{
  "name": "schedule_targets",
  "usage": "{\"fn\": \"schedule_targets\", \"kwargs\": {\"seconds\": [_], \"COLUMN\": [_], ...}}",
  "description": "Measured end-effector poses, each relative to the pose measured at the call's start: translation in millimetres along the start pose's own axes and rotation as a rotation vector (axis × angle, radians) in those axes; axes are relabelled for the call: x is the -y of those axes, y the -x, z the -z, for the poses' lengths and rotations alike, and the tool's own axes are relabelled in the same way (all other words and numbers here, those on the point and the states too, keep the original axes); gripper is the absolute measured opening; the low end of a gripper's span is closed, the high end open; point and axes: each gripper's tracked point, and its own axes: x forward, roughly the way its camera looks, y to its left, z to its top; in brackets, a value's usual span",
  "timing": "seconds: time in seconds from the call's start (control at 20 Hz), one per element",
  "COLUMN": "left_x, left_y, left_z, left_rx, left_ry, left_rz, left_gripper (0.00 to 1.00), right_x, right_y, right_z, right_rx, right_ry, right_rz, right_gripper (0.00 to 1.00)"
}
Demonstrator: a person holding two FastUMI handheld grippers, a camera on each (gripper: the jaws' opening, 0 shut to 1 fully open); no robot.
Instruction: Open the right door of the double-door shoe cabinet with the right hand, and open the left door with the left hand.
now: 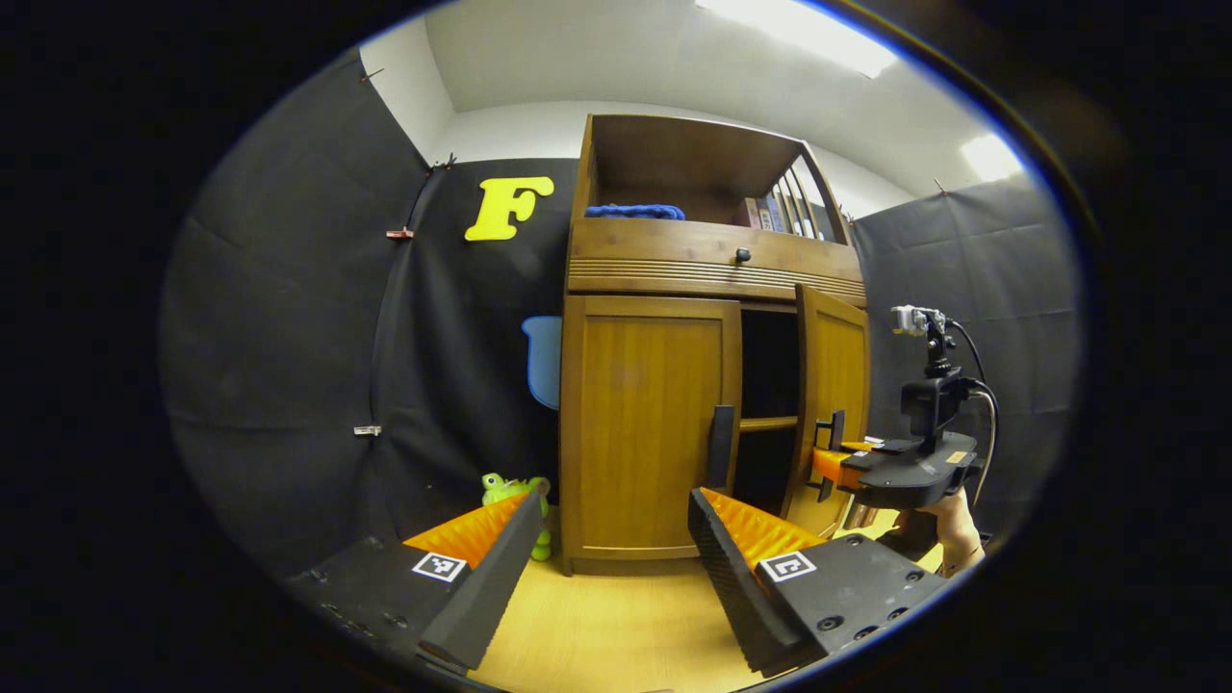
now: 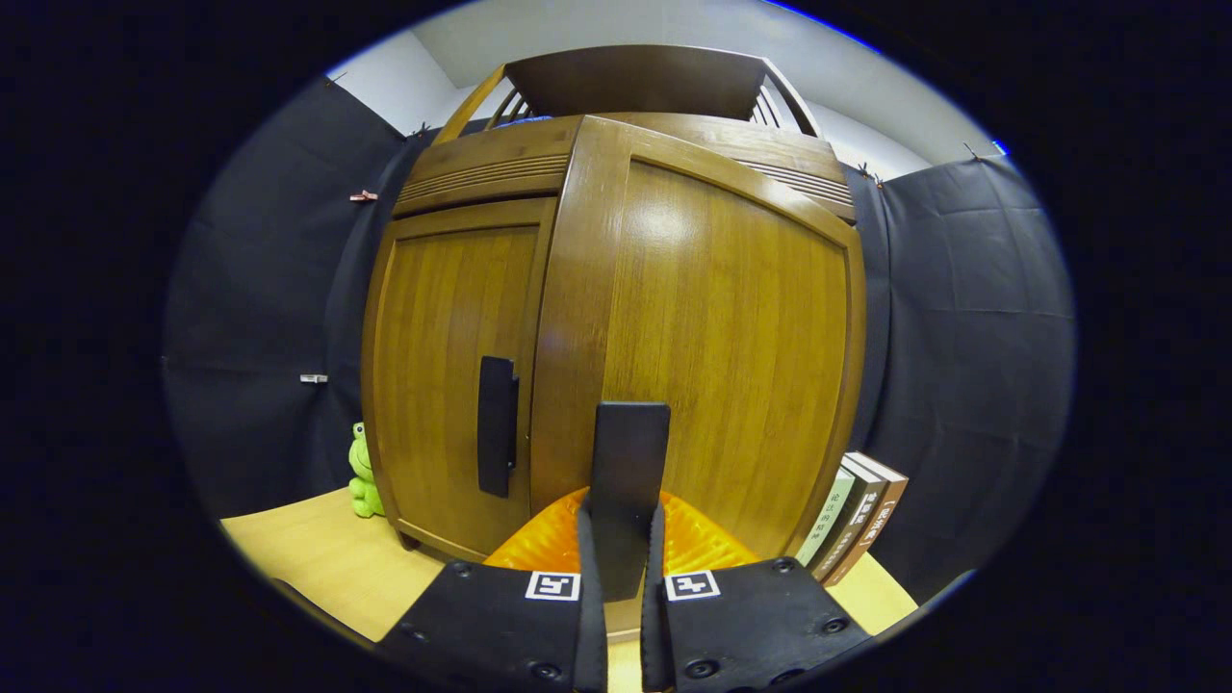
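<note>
Wooden right door (image 2: 712, 356) stands partly open, its black handle (image 2: 630, 481) pinched by the right hand-held gripper (image 2: 621, 539); left door (image 1: 645, 423) remains closed ahead of the spread, empty left hand-held gripper (image 1: 616, 539); its handle (image 1: 721, 446) awaits grasping.

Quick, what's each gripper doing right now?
Left gripper: open, holding nothing.
Right gripper: closed on the right door handle; that door stands ajar.
</note>
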Motion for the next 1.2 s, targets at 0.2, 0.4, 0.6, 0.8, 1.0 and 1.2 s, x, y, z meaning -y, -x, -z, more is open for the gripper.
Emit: {"fn": "schedule_targets", "kwargs": {"seconds": [0.2, 0.4, 0.6, 0.8, 1.0, 1.2], "left_x": [26, 57, 85, 105, 124, 137], "left_y": [-8, -18, -23, -27, -31, -36], "left_z": [-4, 0, 6, 3, 3, 8], "left_rx": [0.021, 0.018, 0.008, 0.024, 0.033, 0.017], "left_ry": [0.012, 0.001, -0.019, -0.01, 0.008, 0.008], "left_rz": [0.056, 0.113, 0.171, 0.218, 0.266, 0.292], "left_gripper": [0.95, 0.95, 0.95, 0.95, 0.95, 0.95], "right_x": [15, 30, 43, 60, 78, 94], "right_y": [24, 44, 58, 73, 84, 93], "right_z": [-2, -1, -2, -3, -3, -3], "right_rx": [0.001, 0.004, 0.005, 0.003, 0.007, 0.008], "right_ry": [-0.005, 0.0, 0.005, -0.002, -0.011, -0.03], "right_rz": [-0.016, -0.023, -0.024, -0.009, 0.02, 0.041], "right_gripper": [0.17, 0.17, 0.17, 0.17, 0.17, 0.16]}}
